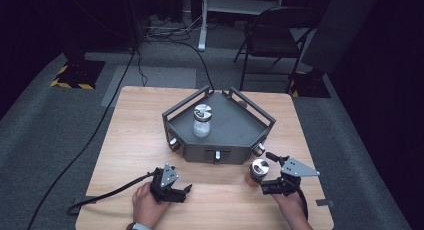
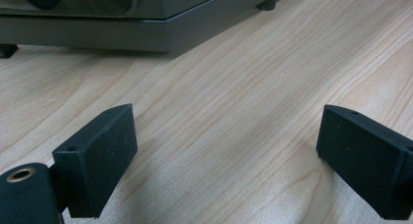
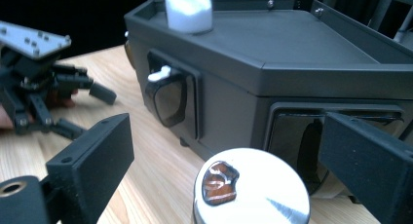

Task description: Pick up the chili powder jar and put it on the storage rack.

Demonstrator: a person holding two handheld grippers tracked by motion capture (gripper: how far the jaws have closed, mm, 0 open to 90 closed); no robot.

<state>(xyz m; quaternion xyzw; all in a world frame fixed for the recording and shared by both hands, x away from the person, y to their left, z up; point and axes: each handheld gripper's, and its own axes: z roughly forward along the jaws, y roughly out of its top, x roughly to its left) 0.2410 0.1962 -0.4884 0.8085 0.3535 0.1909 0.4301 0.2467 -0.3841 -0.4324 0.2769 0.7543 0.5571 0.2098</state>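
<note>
A dark grey five-sided box (image 1: 235, 127) with a railed top stands mid-table, small drawers (image 1: 217, 154) set in its front walls. On its top is a clear jar of white stuff (image 1: 202, 121) (image 3: 189, 12) under a silver lid. An amber jar with a silver lid (image 1: 258, 170) (image 3: 251, 190) stands on the table by the box's front right corner. My right gripper (image 1: 267, 172) (image 3: 229, 170) is open, its jaws either side of that jar with a gap on the left. My left gripper (image 1: 185, 193) (image 2: 224, 156) rests open over bare wood, also seen across the table as the left gripper (image 3: 90, 112).
The box's side wall (image 3: 234, 97) and a dark drawer window (image 3: 170, 97) lie just beyond the amber jar. The left gripper's cable (image 1: 110, 194) trails off the table's left front edge. A folding chair (image 1: 272, 40) and floor cables stand behind the table.
</note>
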